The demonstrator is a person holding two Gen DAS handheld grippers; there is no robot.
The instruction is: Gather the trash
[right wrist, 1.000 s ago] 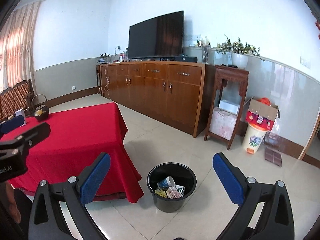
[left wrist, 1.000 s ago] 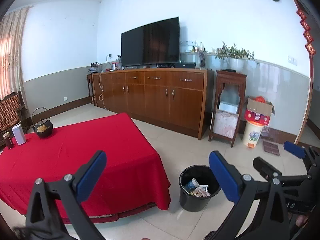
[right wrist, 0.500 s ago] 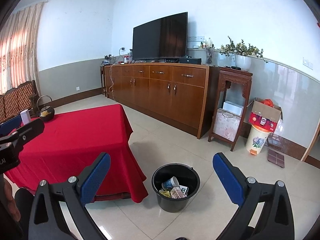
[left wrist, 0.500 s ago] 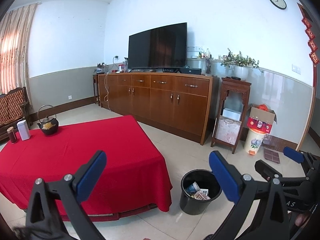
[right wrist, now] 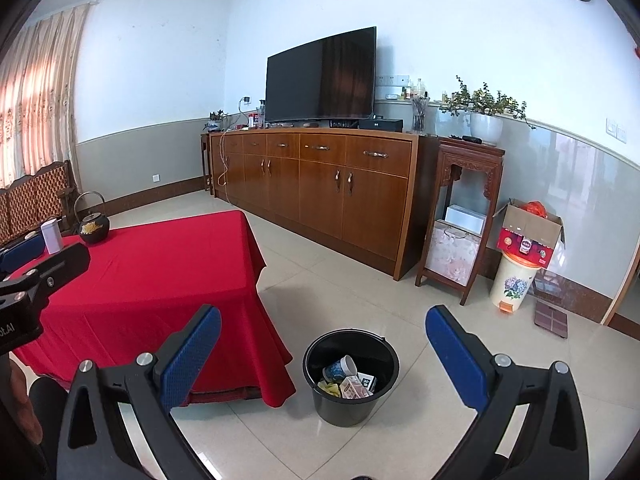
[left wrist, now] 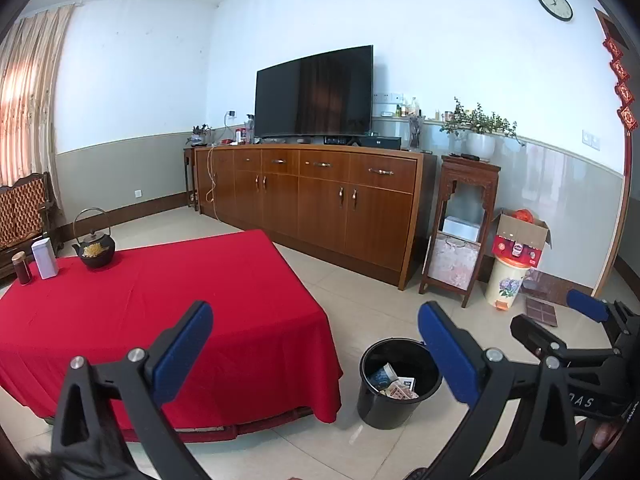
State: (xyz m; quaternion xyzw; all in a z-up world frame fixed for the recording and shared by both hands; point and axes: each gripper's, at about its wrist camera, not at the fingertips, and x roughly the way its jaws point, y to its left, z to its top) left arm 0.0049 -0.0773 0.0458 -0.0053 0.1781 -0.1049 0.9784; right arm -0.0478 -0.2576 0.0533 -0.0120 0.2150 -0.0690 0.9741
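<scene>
Both the left gripper (left wrist: 314, 354) and the right gripper (right wrist: 324, 354) hang wide open and hold nothing. The black bin (right wrist: 351, 376) stands on the tiled floor just off the near corner of the red-draped table (right wrist: 160, 264). Inside lie a paper cup (right wrist: 341, 368) and what look like small cartons (right wrist: 354, 387).

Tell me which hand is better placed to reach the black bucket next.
Right. The black bucket sits nearly centred between the right tool's open fingers, while for the left tool it lies off toward the right finger. Both carry nothing.
</scene>
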